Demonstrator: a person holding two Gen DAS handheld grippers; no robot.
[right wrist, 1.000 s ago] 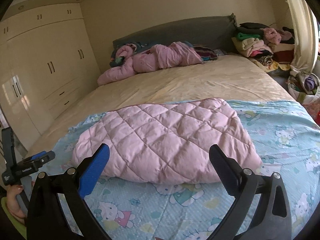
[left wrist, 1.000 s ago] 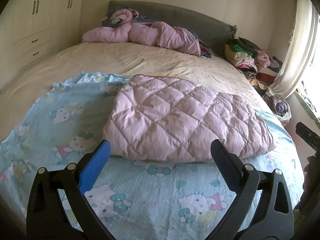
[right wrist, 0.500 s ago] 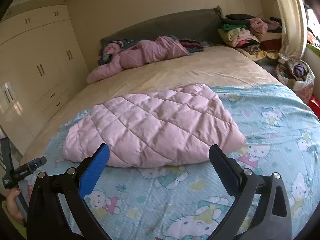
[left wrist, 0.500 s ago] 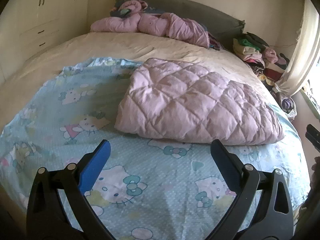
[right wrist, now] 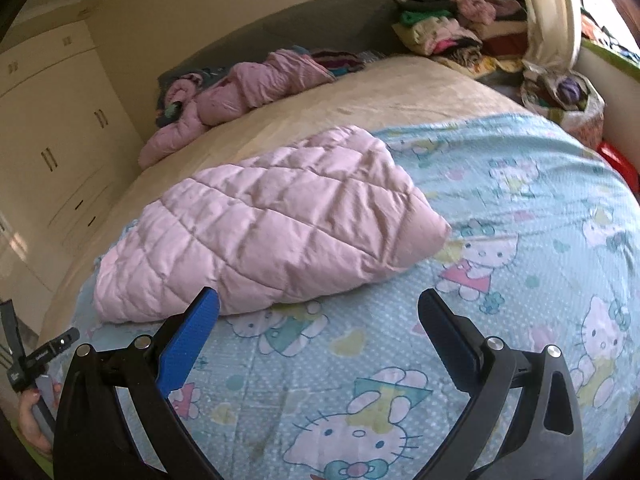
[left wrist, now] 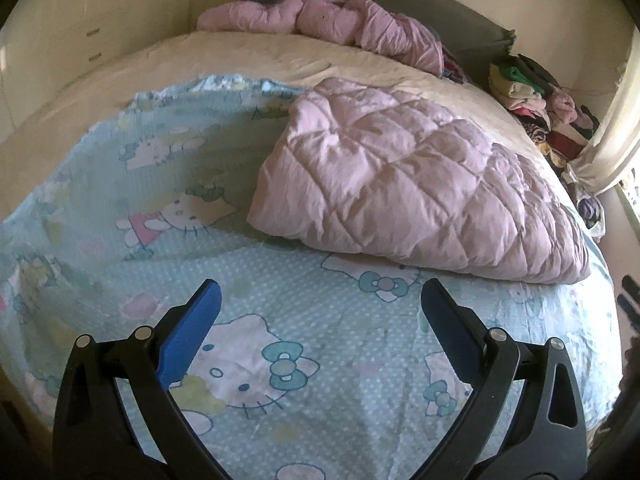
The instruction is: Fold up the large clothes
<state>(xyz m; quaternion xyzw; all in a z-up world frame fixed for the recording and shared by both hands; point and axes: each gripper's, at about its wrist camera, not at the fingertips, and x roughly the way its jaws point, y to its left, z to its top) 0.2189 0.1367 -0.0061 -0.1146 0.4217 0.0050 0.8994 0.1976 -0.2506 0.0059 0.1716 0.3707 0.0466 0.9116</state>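
A folded pink quilted jacket [left wrist: 416,184] [right wrist: 272,224] lies on a light blue cartoon-cat blanket [left wrist: 304,344] [right wrist: 520,264] spread over the near end of the bed. My left gripper [left wrist: 320,300] hovers open over the blanket, just short of the jacket's near edge, nothing between its fingers. My right gripper [right wrist: 318,308] is also open and empty, above the blanket with its blue left finger [right wrist: 192,332] close to the jacket's near edge. The other gripper's handle and a hand [right wrist: 32,412] show at the lower left of the right wrist view.
Another crumpled pink padded garment [left wrist: 332,20] [right wrist: 240,92] lies near the grey headboard [right wrist: 288,28]. A pile of folded clothes [left wrist: 532,96] [right wrist: 444,32] sits at the bed's far right, by a curtain [right wrist: 548,8]. Cream wardrobes [right wrist: 56,128] stand on the left.
Both grippers have lowered and tilted down toward the blanket, so the jacket sits higher in each view. Both stay open and empty; the jacket has not moved.
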